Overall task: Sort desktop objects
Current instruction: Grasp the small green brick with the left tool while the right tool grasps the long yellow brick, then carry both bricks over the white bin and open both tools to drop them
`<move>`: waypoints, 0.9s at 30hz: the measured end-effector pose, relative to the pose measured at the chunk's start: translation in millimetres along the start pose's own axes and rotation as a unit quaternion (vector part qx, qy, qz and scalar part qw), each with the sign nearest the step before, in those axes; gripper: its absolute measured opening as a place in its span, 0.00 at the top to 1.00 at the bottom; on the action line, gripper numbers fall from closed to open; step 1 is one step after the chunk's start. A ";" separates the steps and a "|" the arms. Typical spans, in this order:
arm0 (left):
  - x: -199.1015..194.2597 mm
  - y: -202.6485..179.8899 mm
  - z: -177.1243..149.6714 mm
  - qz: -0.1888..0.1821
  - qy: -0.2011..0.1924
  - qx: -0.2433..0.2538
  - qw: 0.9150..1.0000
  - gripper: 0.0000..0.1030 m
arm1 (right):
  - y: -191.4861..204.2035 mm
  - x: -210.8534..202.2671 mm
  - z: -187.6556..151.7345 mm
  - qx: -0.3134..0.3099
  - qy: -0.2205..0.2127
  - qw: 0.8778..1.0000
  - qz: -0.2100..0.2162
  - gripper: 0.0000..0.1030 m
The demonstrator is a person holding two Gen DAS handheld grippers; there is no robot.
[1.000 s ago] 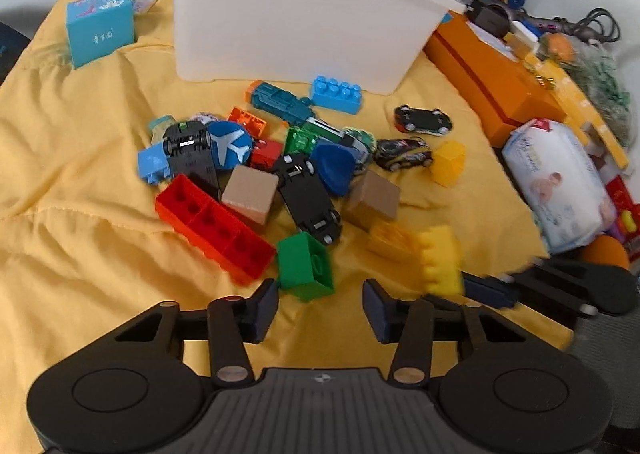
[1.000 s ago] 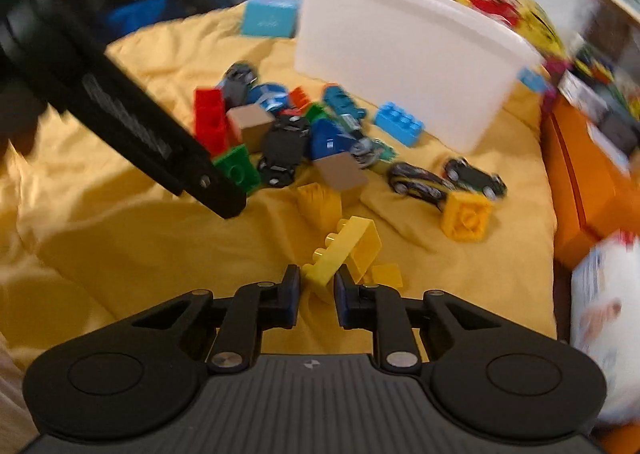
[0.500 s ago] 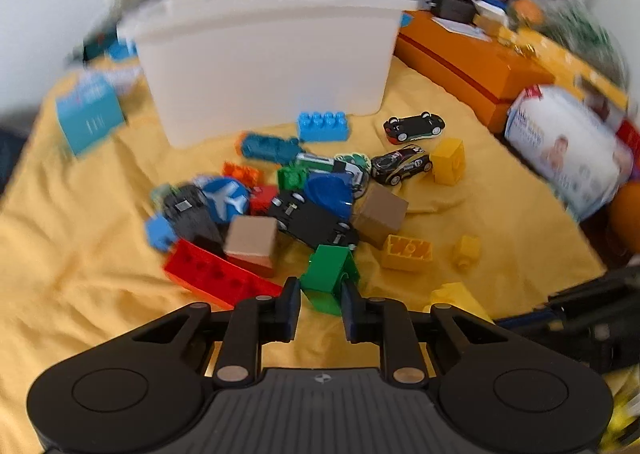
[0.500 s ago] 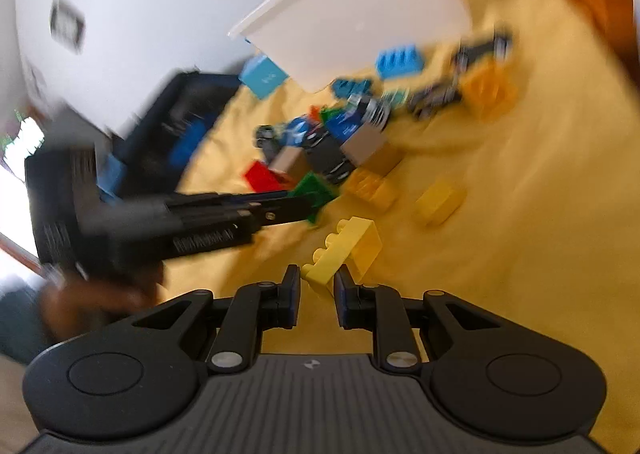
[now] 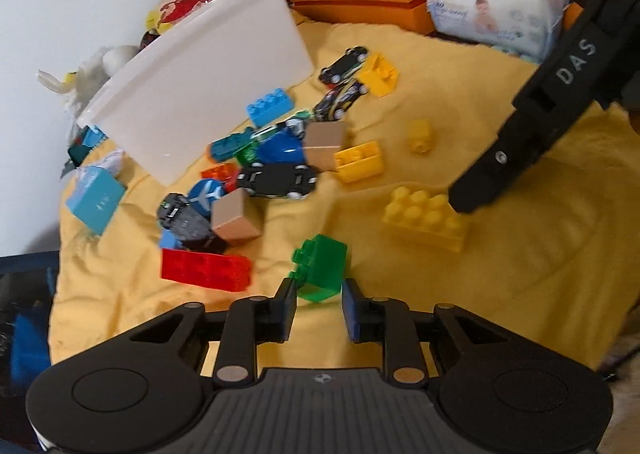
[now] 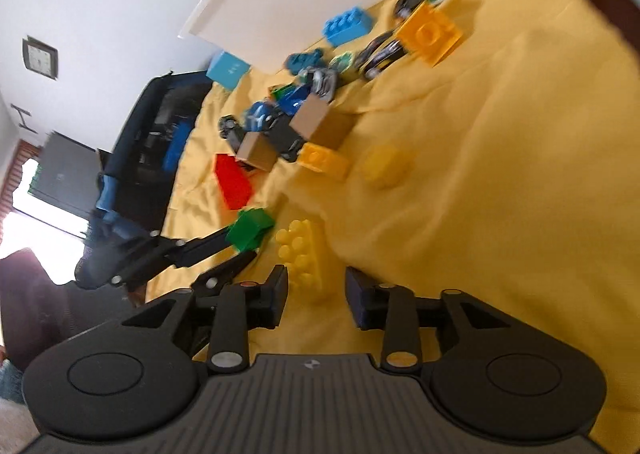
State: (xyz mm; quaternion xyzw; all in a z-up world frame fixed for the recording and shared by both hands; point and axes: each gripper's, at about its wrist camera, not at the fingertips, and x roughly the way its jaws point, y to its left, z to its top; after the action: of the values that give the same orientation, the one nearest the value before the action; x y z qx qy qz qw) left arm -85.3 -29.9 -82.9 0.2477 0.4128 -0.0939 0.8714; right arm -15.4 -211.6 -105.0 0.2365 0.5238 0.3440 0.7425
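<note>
The left claw [image 5: 319, 308] has the green brick [image 5: 320, 272] between its pads, and its jaws are opening; in the right wrist view the brick [image 6: 250, 230] sits at the tips of that claw, above the yellow cloth [image 6: 500, 193]. The right claw [image 6: 316, 294] is also opening, with the yellow eight-stud brick [image 6: 302, 254] lying on the cloth between its fingers, close to one pad and clear of the other. In the left wrist view one right finger tip [image 5: 468, 197] touches that brick's corner [image 5: 426, 217]. Just past the green brick lies a red brick [image 5: 206, 269]. Farther on is a heap of toy cars, two tan cubes [image 5: 236, 215] and blue pieces, with a yellow block [image 5: 358, 161] and a small yellow piece [image 5: 420, 135] beside it. Beyond stands the white bin [image 5: 208, 85], a blue brick [image 5: 270, 106] near its wall.
</note>
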 end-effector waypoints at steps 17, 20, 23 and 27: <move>16.0 43.4 -4.8 -0.087 -0.003 -0.156 0.984 0.63 | 91.5 45.0 -25.3 -0.302 0.013 0.928 -0.219 0.59; 24.3 48.1 -8.2 -0.108 -0.002 -0.178 0.978 0.63 | 89.8 54.2 -30.2 -0.309 0.025 0.920 -0.238 0.60; 29.8 49.5 -10.8 -0.124 -0.002 -0.185 0.975 0.65 | 91.8 54.3 -35.7 -0.319 0.023 0.916 -0.243 0.64; 17.8 55.3 -5.8 -0.123 -0.028 -0.181 0.975 0.65 | 96.6 54.1 -36.5 -0.326 0.028 0.913 -0.244 0.74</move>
State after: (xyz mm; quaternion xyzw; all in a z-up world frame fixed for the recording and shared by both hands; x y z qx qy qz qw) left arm -57.4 21.3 -80.0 0.0309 0.4259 -0.1311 0.8947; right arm -63.5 -107.9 -82.0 -0.1635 0.4444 0.3096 0.8246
